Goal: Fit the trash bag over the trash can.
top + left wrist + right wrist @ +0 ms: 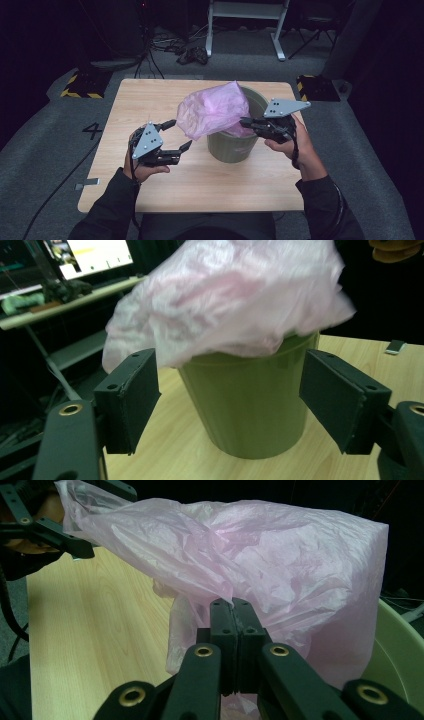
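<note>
A pale pink plastic bag (pixel 214 111) billows out of an olive green bin (pixel 233 146) standing at the middle of the wooden table (pixel 150 100). My right gripper (pixel 244 121) is at the bin's right rim, shut on a fold of the pink bag (pixel 260 565), its jaws pressed together. My left gripper (pixel 181 134) hovers open just left of the bin, jaws spread wide with nothing between them. In the left gripper view the bin (pixel 250 400) stands between the two pads (pixel 131 395), apart from both, with the bag (pixel 225 295) draped over its top.
The bin's inner wall (pixel 395 655) shows at the right of the right gripper view. A small dark flat object (pixel 396 346) lies on the table beyond the bin. Cables and stand legs (pixel 245 30) sit on the grey floor behind the table.
</note>
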Demonstrator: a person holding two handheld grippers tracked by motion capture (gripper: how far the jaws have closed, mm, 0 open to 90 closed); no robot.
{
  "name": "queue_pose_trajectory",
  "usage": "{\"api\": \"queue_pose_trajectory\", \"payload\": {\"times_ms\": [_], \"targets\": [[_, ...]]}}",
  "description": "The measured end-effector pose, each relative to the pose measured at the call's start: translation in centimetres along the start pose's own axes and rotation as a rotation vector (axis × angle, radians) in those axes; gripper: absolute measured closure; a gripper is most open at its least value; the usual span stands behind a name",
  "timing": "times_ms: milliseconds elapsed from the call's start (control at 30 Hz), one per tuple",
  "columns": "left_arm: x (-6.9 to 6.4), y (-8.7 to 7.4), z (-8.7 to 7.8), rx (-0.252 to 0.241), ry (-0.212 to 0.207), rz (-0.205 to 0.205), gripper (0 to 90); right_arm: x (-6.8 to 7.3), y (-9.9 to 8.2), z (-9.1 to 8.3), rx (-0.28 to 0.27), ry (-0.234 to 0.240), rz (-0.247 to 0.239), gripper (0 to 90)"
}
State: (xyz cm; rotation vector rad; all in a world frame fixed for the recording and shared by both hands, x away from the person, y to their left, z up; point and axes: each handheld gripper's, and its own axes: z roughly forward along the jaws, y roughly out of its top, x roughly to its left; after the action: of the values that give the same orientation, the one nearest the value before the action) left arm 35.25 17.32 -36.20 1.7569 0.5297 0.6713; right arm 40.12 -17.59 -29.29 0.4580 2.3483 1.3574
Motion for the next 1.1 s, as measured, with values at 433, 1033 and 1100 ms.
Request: {"api": "queue_pose_trajectory", "payload": {"times_ms": [433,1033,1100], "targets": [[0.9,1.0,3.4,0.014,-0.098,-0.040,28.3,-0.5,-1.5,-1.8,0.002,-0.012,-0.077,51.5],[0.9,1.3,3.1,0.009,-0.109,-0.020,27.9,2.4,5.1,4.2,0.119,-0.028,-0.249,69.1],[0.9,1.3,3.2,0.004,-0.108,-0.025,27.7,2.2,5.1,4.7,0.139,-0.024,-0.241,79.7]]}}
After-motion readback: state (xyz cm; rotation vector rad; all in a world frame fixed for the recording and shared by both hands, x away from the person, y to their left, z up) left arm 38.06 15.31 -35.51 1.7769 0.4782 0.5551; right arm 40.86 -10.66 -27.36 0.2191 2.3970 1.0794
